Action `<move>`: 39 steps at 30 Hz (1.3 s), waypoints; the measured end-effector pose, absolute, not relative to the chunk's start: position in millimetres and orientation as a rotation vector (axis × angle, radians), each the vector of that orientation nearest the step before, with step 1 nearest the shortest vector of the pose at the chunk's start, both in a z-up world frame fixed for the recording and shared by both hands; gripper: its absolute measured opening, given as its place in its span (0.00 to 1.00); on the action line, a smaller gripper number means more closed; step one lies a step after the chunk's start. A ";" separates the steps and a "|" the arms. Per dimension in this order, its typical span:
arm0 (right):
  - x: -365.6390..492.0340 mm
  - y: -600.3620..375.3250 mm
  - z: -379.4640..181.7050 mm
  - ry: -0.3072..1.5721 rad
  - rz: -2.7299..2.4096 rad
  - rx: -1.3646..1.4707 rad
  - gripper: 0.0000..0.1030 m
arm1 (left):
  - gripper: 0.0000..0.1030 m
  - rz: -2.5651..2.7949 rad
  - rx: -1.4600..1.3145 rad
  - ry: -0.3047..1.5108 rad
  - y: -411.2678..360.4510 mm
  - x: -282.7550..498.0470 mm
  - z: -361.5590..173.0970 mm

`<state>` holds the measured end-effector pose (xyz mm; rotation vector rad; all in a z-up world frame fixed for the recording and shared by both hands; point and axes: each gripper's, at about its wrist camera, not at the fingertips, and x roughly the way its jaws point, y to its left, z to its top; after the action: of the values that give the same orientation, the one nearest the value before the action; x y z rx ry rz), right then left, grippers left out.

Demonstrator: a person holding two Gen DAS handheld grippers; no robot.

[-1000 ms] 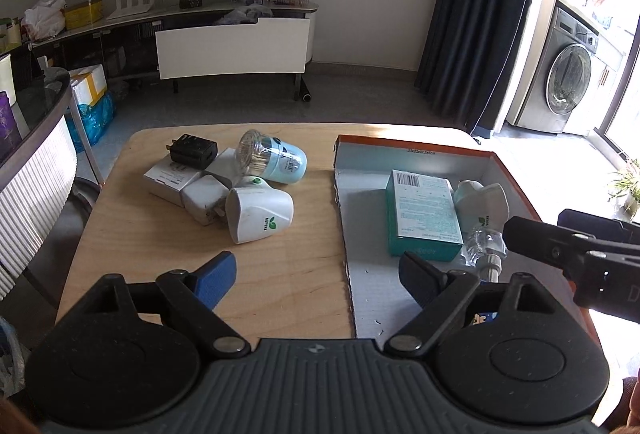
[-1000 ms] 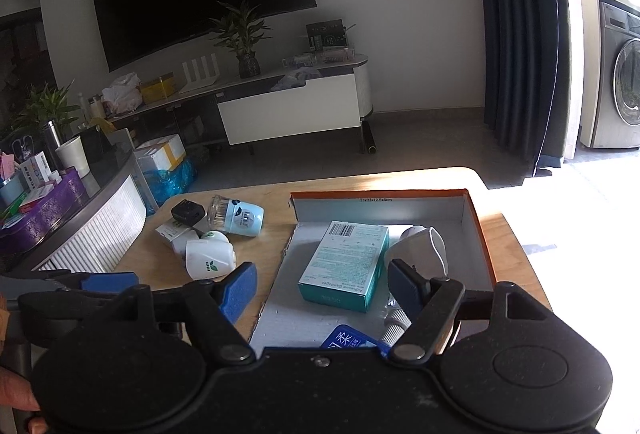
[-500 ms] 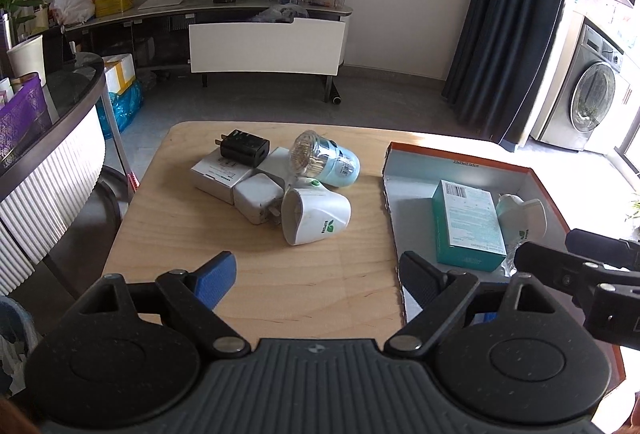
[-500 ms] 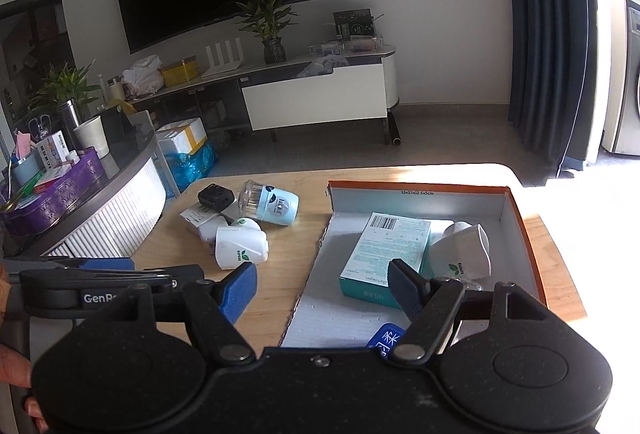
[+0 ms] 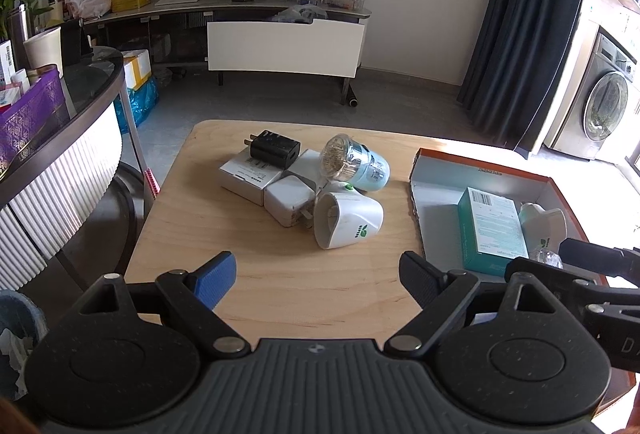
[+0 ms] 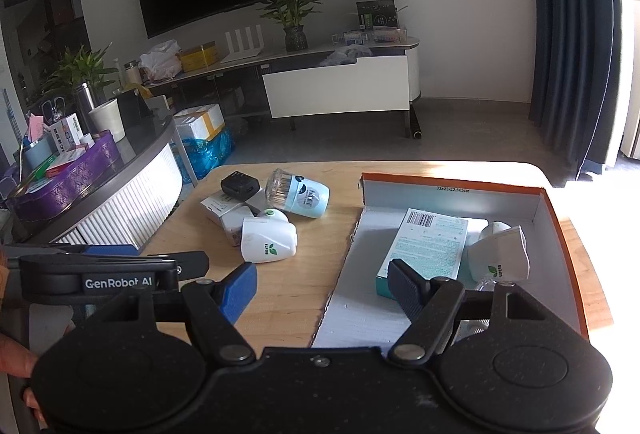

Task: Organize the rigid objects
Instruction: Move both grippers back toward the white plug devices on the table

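L gripper: being held wide open over bare table, nothing betw. ribbed pads.
R gripper: jaws being kept apart, empty, above box edge.
Table: pale wood grain, rounded corners.
Pile: black charger, white boxy adapters, glossy white plastic casing, clear-capped blue bottle; being left touching, mid-table.
Box: orange-rimmed cardboard; teal carton, white casing, poss. a clear bottle lying inside.

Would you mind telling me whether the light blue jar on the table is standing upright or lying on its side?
On its side. The light blue jar lies on the table, its clear end facing the camera, leaning against the white boxes.
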<state>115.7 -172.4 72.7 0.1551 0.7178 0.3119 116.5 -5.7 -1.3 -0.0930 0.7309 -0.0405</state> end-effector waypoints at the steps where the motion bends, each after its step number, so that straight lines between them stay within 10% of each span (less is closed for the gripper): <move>1: 116.6 -170.5 72.4 0.720 0.315 0.153 0.83 | 0.88 -0.038 -0.096 0.731 -3.8 116.2 -1.7; 39: 259.0 -70.9 -4.4 0.945 0.483 0.108 0.89 | 0.89 0.093 -0.152 0.754 72.8 153.3 -21.6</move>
<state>259.0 -70.9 -4.4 0.1080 0.9450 0.4833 153.3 72.8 -21.6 -0.1517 0.7542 0.0929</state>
